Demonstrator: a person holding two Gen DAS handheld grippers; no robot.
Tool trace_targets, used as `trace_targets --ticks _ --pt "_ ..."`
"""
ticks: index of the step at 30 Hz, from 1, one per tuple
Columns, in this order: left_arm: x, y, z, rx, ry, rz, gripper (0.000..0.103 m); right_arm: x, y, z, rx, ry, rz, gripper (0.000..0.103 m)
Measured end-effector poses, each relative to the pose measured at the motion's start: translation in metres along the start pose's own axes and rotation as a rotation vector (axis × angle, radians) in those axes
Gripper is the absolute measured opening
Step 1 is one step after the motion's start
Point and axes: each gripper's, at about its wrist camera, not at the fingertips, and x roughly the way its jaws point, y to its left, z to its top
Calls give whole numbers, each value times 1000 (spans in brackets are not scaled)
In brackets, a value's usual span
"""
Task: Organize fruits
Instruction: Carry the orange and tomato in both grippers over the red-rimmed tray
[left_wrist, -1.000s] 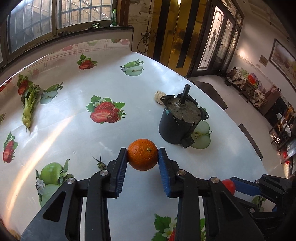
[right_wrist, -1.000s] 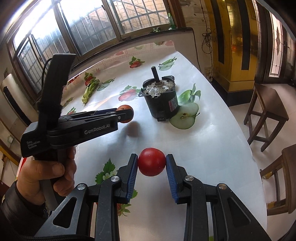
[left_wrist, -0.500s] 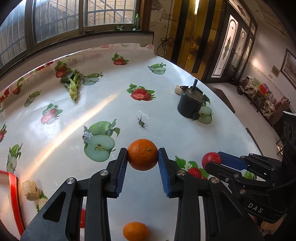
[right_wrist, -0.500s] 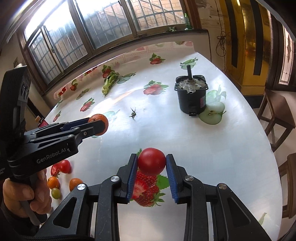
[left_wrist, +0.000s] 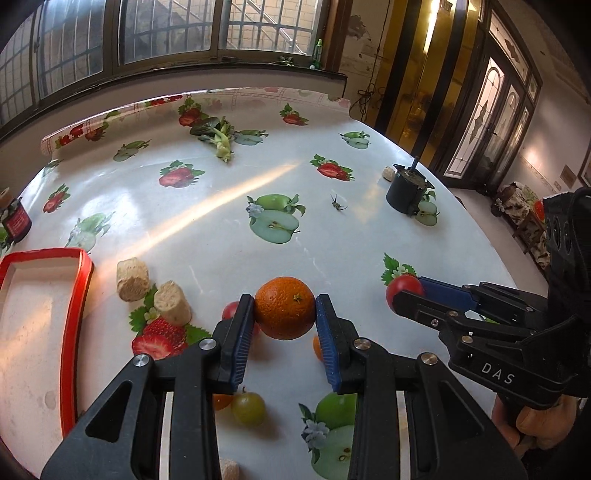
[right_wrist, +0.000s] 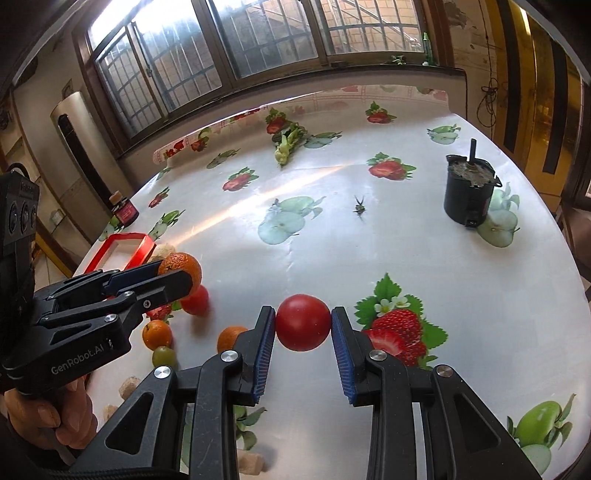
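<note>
Daylight from the windows (right_wrist: 258, 44) streaks glare across the glossy bench (left_wrist: 229, 199); focus is sharp, edges bend and darken.

Barred windows (right_wrist: 258, 40) run along the far wall above a dark sill (left_wrist: 184, 74). Golden doors (left_wrist: 417, 81) gleam on the right, and a tall white air conditioner (right_wrist: 74, 147) stands on the left.

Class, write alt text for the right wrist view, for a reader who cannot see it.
The right gripper holds a red tomato above a fruit-print tablecloth. At left, the left gripper holds an orange over several small loose fruits near a red tray; a black motor stands far right.
</note>
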Motion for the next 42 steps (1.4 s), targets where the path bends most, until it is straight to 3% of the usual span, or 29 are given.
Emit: trace_targets --ticks 16,42 --pt "-66 67 -46 -145 -68 93 31 4 80 -9 -122 18 113 32" --pt "-115 159 -106 -306 -71 234 31 38 207 -14 -323 83 272 32"
